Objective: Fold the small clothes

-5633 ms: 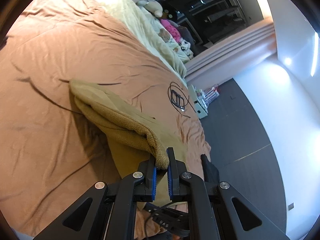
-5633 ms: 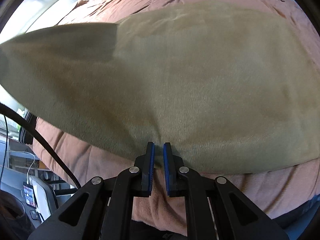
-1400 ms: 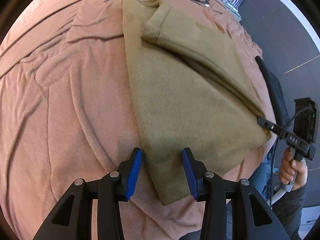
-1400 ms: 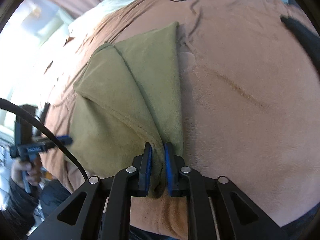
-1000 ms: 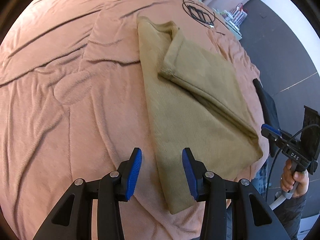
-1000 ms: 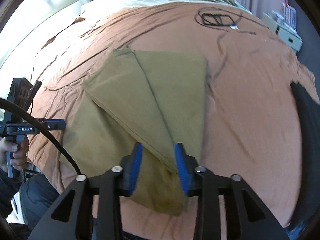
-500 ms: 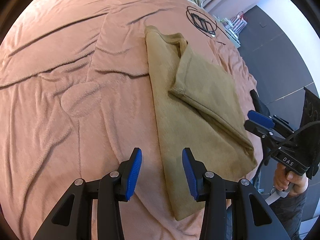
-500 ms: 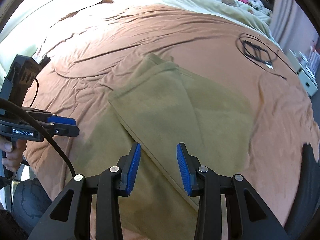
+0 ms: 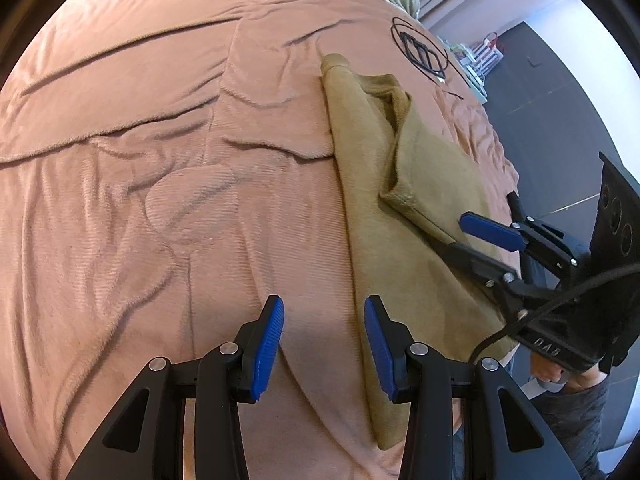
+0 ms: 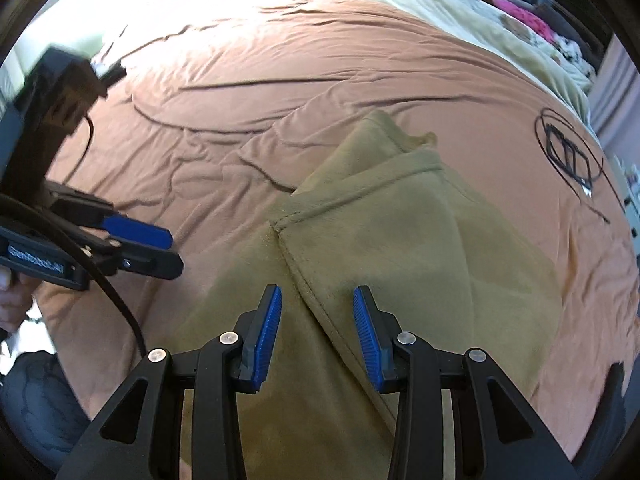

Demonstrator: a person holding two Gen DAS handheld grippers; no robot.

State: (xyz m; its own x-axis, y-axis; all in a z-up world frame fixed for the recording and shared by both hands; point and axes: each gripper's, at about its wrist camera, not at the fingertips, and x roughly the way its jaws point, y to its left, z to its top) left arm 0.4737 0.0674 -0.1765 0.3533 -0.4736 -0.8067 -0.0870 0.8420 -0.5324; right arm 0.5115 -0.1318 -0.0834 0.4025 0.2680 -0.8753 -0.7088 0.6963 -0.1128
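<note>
An olive-tan fleece garment [image 9: 400, 216] lies partly folded on the pink-brown bedspread [image 9: 160, 160], with one flap laid over its middle. My left gripper [image 9: 323, 332] is open and empty, above the bedspread at the garment's left edge. My right gripper [image 10: 316, 322] is open and empty, hovering over the garment [image 10: 400, 240] near the flap's hemmed edge. The right gripper also shows in the left wrist view [image 9: 476, 240], over the garment's right side. The left gripper shows in the right wrist view [image 10: 152, 248], left of the garment.
A coiled black cable [image 9: 420, 50] lies on the bedspread beyond the garment. A pale green blanket [image 10: 460, 4] and soft toys lie at the bed's far end. The bed's edge and dark floor [image 9: 560, 100] are to the right.
Both grippers have let go of the garment, opened, and drawn back. The right gripper has swung left over the garment. The garment now lies flat with its flap folded over.
</note>
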